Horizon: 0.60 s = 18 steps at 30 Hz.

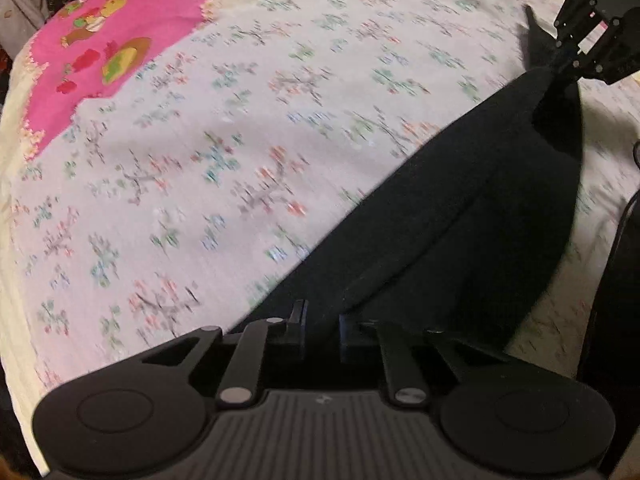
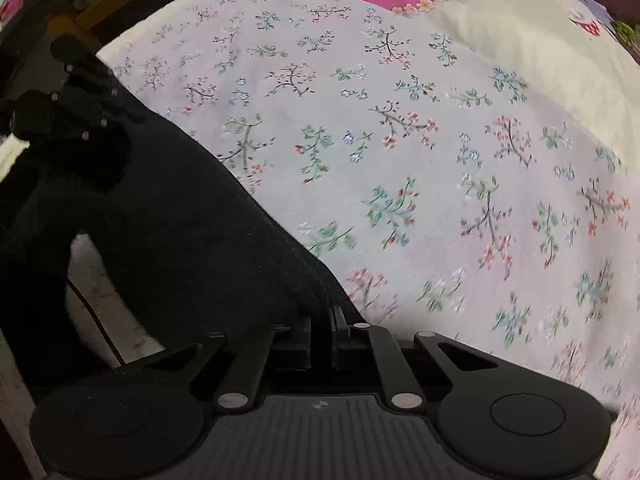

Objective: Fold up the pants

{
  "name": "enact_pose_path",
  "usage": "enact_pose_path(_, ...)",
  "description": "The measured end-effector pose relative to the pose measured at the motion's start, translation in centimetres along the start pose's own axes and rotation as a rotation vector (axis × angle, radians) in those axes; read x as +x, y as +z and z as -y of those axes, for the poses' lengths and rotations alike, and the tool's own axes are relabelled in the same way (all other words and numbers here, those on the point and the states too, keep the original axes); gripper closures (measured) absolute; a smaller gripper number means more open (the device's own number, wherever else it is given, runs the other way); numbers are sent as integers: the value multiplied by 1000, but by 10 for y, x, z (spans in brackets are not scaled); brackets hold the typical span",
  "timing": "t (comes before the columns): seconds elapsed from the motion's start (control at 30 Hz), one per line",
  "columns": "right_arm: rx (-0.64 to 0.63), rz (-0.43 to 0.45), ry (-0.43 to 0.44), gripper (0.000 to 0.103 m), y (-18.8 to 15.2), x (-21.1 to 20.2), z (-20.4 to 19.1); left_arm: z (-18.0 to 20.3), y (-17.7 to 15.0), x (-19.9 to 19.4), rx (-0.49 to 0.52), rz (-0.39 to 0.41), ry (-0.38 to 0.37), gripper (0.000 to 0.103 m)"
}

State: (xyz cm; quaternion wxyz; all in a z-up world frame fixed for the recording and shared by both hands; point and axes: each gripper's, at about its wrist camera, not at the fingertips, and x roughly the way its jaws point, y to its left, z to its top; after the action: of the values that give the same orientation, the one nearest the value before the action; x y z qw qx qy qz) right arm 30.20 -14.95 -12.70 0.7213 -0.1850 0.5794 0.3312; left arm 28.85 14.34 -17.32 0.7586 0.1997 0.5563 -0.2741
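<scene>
I count one pair of black pants, two tools of mine, left tool at six o'clock and right tool, one flowered bedsheet.

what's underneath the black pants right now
Under the black pants, held stretched between the left gripper and the right gripper, lies the floral bedsheet. Whatever is directly beneath the fabric is covered.

Bed cover: pale floral bedsheet spread wide, sprigs printed all over.
Far end: pink cartoon panel, cream border.
Light: dim, indoor.
</scene>
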Motion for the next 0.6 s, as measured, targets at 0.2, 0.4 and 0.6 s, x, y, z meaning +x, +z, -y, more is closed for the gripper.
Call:
enact_pose_path(0.2, 8, -33, 35, 103, -25, -5, -27, 14, -18, -6, -25, -16, -27, 82)
enact_pose_path(0.4, 101, -25, 56, 103, -49, -20, -43, 32, -37, -33, -51, -13, -64, 83)
enact_pose_path(0.6, 181, -40, 87, 103, -80, -34, -66, 60, -67, -58, -84, -36, -121, 83)
